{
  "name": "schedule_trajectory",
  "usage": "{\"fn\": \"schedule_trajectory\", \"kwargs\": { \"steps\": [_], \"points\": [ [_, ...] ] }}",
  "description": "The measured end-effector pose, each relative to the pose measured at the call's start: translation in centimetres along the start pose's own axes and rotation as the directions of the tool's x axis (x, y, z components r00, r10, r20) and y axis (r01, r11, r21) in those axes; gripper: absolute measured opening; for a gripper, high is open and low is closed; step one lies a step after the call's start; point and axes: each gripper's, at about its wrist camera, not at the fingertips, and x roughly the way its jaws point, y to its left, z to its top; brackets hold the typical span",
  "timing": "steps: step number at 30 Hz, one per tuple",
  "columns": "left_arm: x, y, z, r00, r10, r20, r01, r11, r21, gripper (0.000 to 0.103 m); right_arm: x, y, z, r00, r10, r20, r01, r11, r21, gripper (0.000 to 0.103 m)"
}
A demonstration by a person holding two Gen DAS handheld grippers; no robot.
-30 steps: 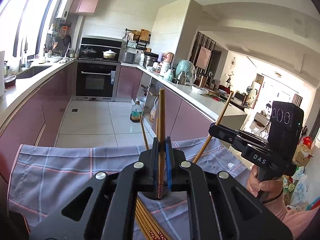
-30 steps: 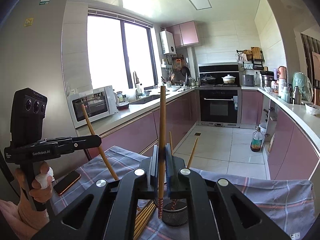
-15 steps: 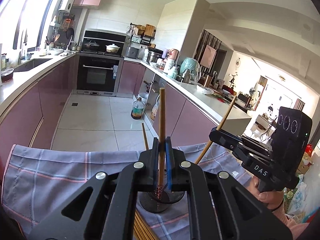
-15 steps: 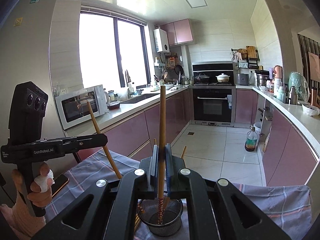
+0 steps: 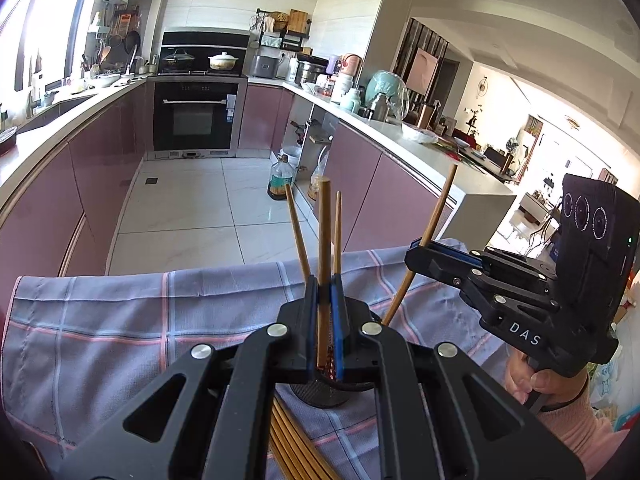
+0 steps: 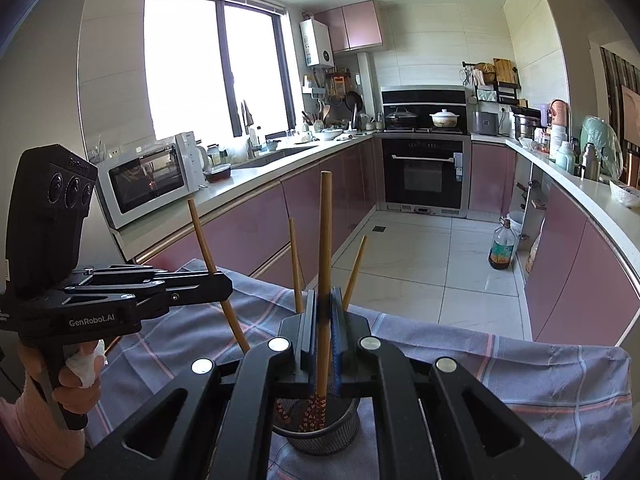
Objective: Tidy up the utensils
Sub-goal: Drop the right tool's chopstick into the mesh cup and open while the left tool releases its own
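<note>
Your left gripper (image 5: 325, 320) and right gripper (image 6: 325, 332) each pinch a long wooden chopstick (image 5: 323, 264) upright over the round black mesh holder (image 6: 324, 432); lower both straight before releasing.

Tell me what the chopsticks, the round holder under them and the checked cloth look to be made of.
Tan chopsticks: likely wood or bamboo, matte, with a red patterned lower end. Round dark mesh utensil holder: seems metal wire mesh, see-through weave with a solid rim. Blue-grey checked cloth with pink stripes: woven fabric, soft, creased and draped over the table edge.
</note>
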Motion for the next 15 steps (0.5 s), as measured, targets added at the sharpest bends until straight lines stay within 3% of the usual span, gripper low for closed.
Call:
{"fn": "schedule_trajectory", "kwargs": {
  "steps": [6, 15],
  "points": [
    [1.6, 0.5, -0.5, 0.999, -0.001, -0.052, 0.001, 1.000, 0.006, 0.007, 1.5, -0.3, -0.6, 0.998, 0.003, -0.062, -0.002, 1.000, 0.015, 0.005],
    [2.8, 1.2, 0.2, 0.998, 0.004, -0.062, -0.005, 1.000, -0.005, 0.007, 2.9, -1.5, -0.4, 0.996, -0.001, -0.092, 0.006, 0.999, 0.052, 0.007]
  ]
}}
